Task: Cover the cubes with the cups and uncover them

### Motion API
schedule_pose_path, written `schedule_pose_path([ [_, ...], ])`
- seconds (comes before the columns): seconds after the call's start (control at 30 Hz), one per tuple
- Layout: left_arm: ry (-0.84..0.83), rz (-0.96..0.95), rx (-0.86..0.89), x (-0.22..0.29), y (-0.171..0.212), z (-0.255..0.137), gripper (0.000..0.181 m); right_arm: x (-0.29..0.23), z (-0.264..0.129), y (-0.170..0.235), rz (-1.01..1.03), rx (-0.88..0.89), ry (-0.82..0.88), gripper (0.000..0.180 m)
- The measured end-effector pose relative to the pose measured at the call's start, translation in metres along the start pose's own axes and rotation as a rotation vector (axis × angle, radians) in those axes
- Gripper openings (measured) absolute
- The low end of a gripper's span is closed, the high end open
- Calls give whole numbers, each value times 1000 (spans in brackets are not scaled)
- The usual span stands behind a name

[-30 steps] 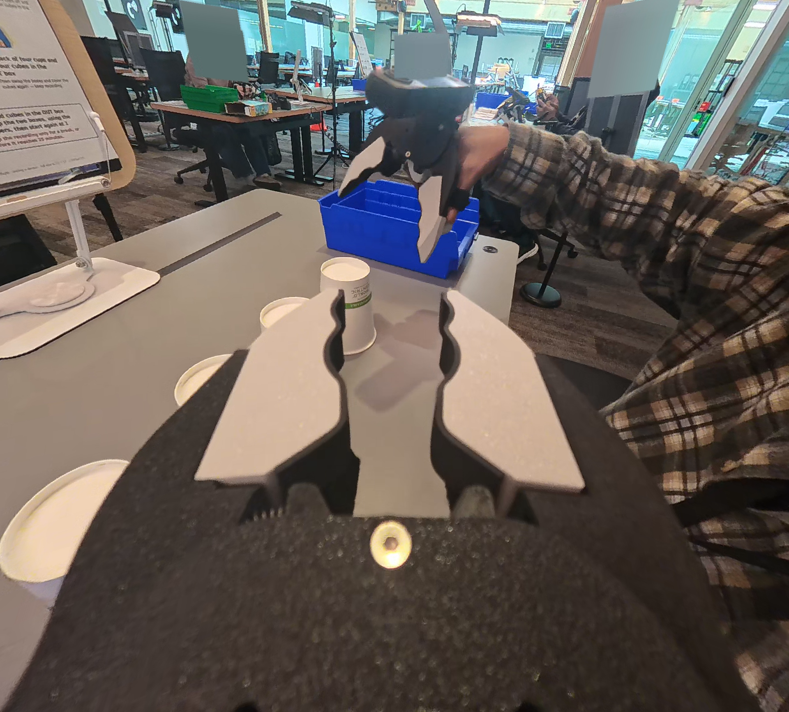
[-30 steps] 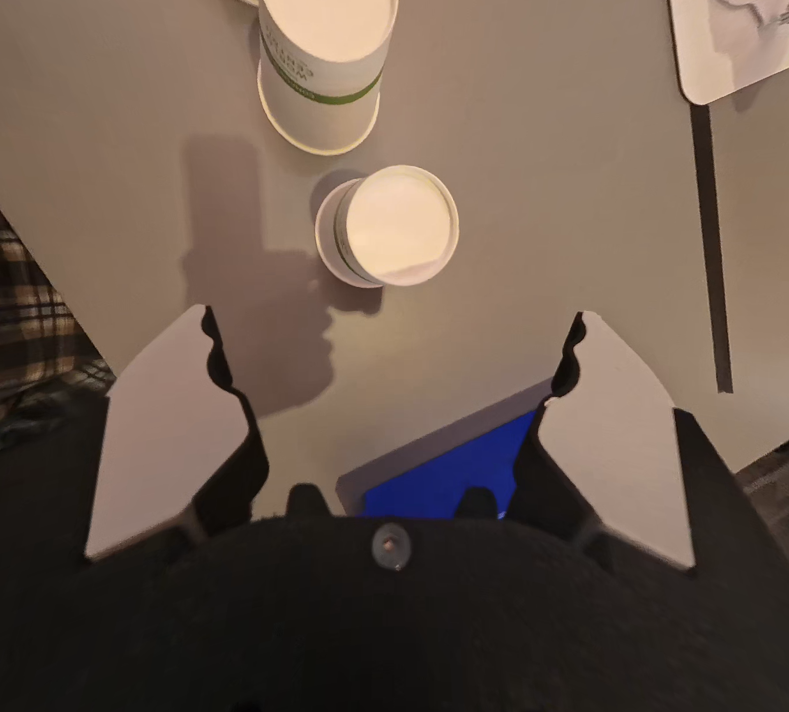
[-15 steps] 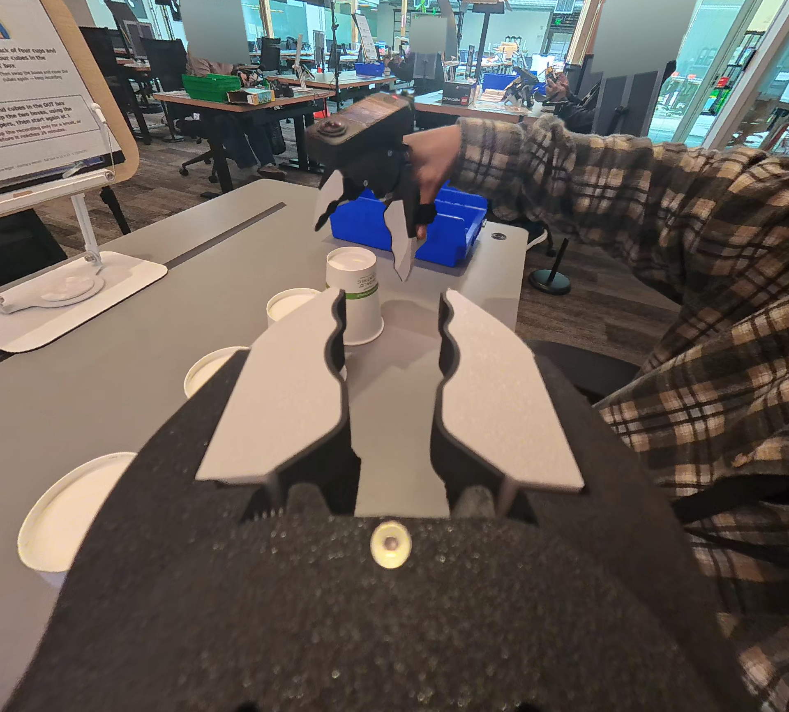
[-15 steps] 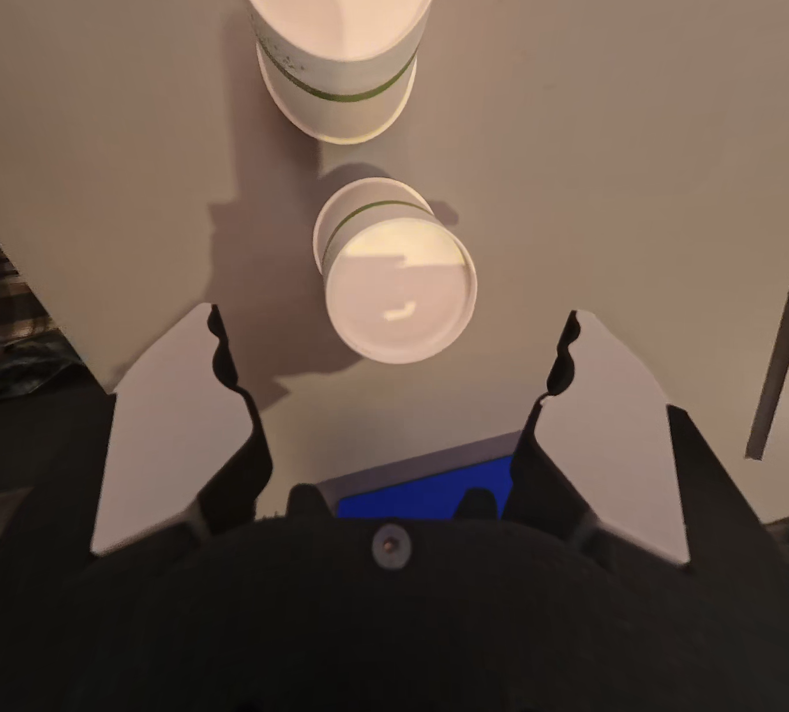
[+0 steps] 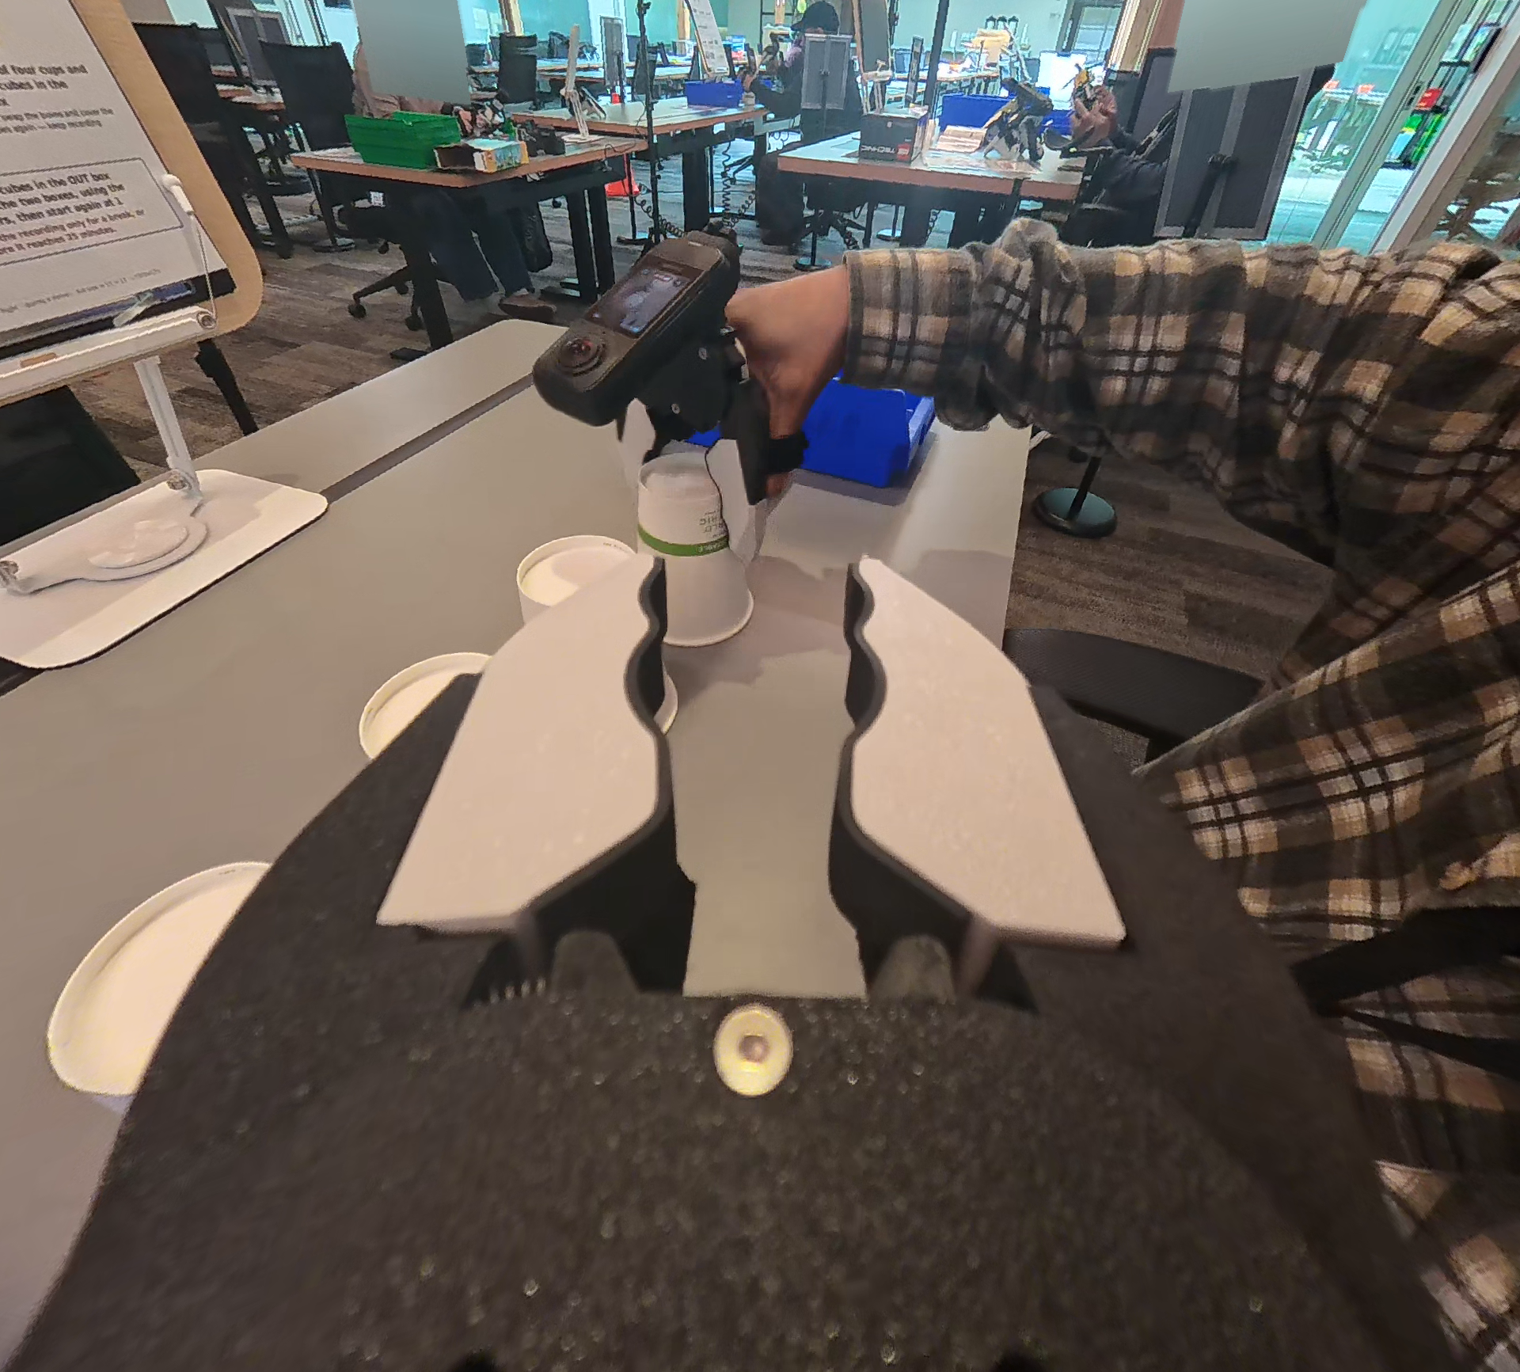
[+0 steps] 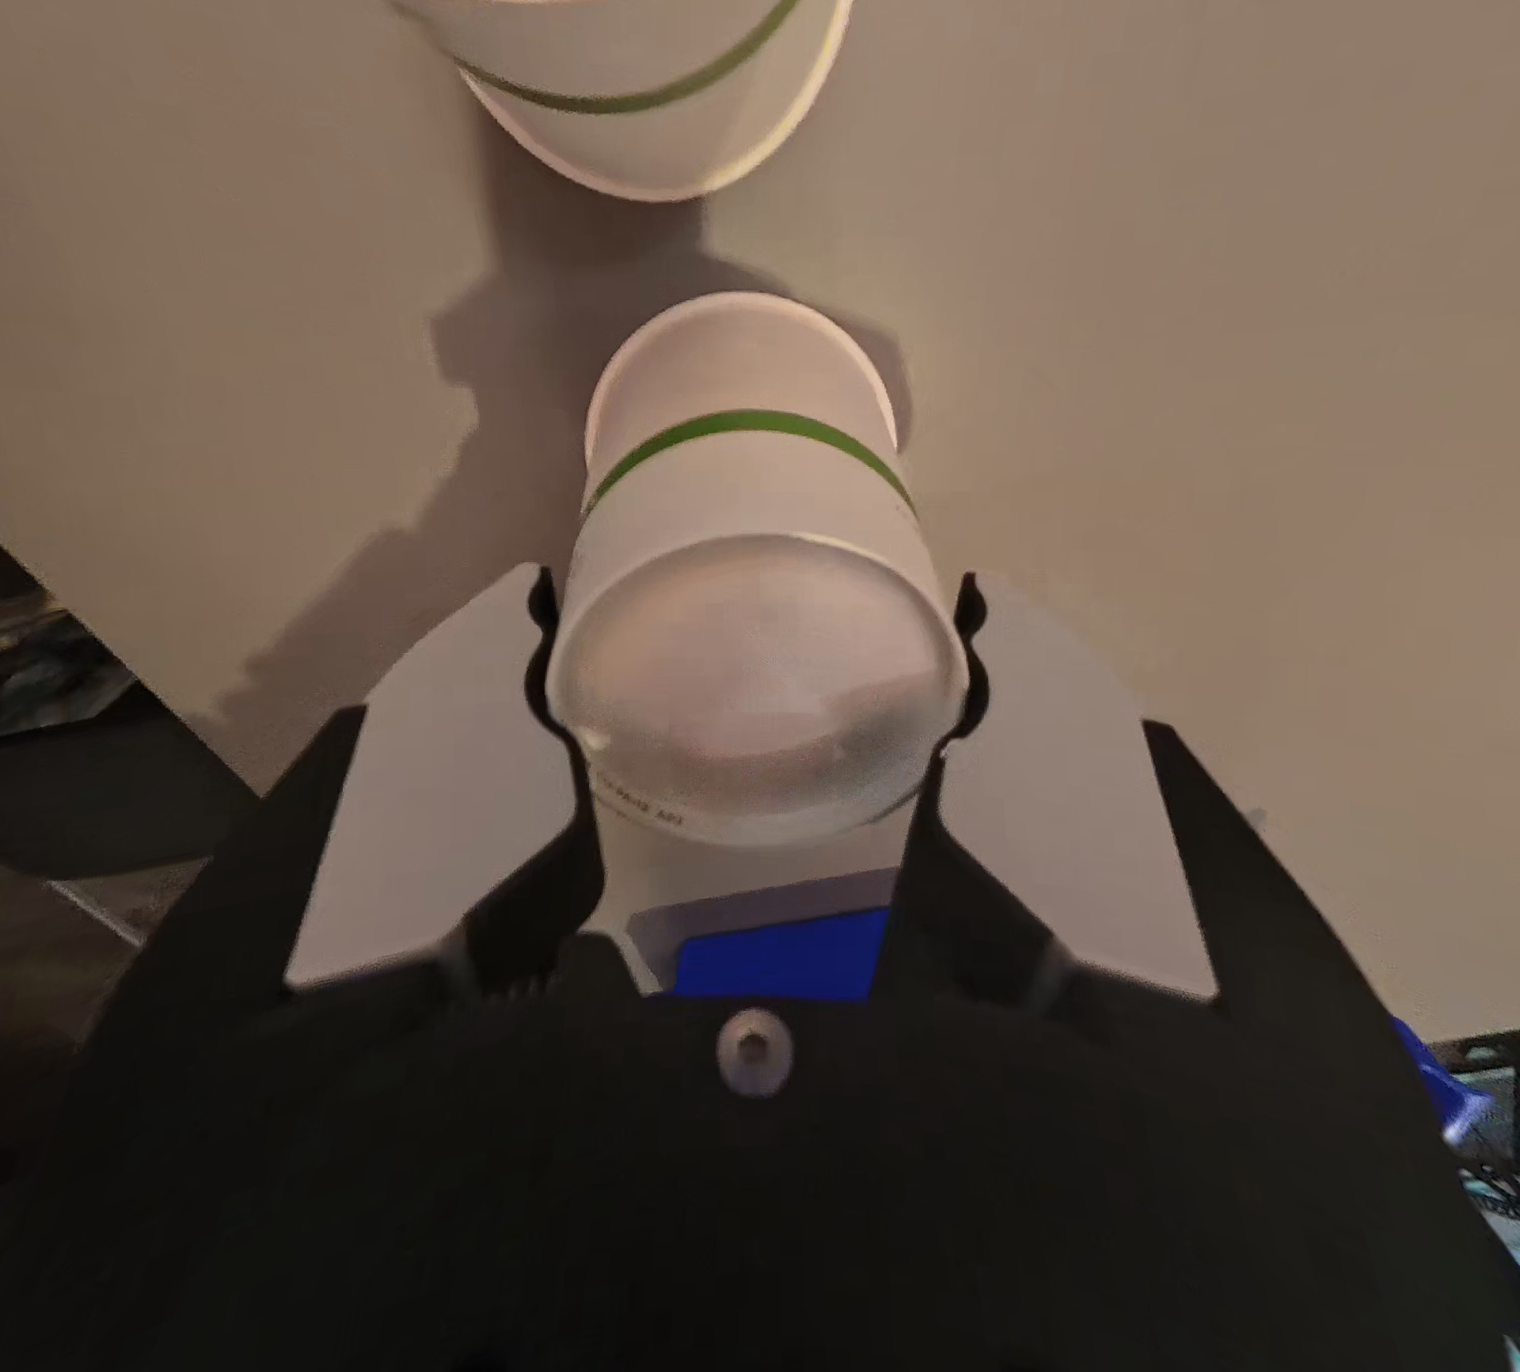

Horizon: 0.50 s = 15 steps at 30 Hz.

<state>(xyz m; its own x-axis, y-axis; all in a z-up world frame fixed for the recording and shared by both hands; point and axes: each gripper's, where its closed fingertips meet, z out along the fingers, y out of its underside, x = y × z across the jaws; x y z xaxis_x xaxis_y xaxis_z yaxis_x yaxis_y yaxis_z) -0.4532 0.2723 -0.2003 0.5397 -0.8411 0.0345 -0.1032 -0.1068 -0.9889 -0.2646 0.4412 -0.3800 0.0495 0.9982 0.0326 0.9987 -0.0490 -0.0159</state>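
Observation:
Several white paper cups with a green band stand upside down on the grey table (image 5: 247,716). My right gripper (image 6: 753,592) has come down over the far cup (image 6: 748,510), with a finger (image 6: 461,716) on either side of its upturned base. The pads sit close to its sides but I do not see them press. In the left wrist view this cup (image 5: 699,584) stands on the table under the right gripper (image 5: 695,493). My left gripper (image 5: 753,576) is open and empty above the table, just short of that cup. No cube shows.
Other upturned cups stand nearby (image 5: 567,576) (image 5: 411,699) (image 5: 140,979), one also in the right wrist view (image 6: 658,16). A blue bin (image 5: 864,428) sits at the table's far end. A sign stand (image 5: 148,551) is at the left. A plaid sleeve (image 5: 1151,362) crosses from the right.
My right gripper dropped from above the table down over the far cup, and its wide-open fingers closed in to the cup's sides. My left gripper stayed still and open.

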Motion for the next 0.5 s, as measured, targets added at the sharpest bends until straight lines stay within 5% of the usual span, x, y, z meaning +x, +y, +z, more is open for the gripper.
schedule_pose_path([
  [0.33, -10, -71, 58, -11, -2, 0, 44, -6, -44, 1, 29, 128, 1, 91],
  [0.5, -11, -157, 88, -21, 1, 8, 48, -12, -87, 6, 76, 359, 44, 91],
])
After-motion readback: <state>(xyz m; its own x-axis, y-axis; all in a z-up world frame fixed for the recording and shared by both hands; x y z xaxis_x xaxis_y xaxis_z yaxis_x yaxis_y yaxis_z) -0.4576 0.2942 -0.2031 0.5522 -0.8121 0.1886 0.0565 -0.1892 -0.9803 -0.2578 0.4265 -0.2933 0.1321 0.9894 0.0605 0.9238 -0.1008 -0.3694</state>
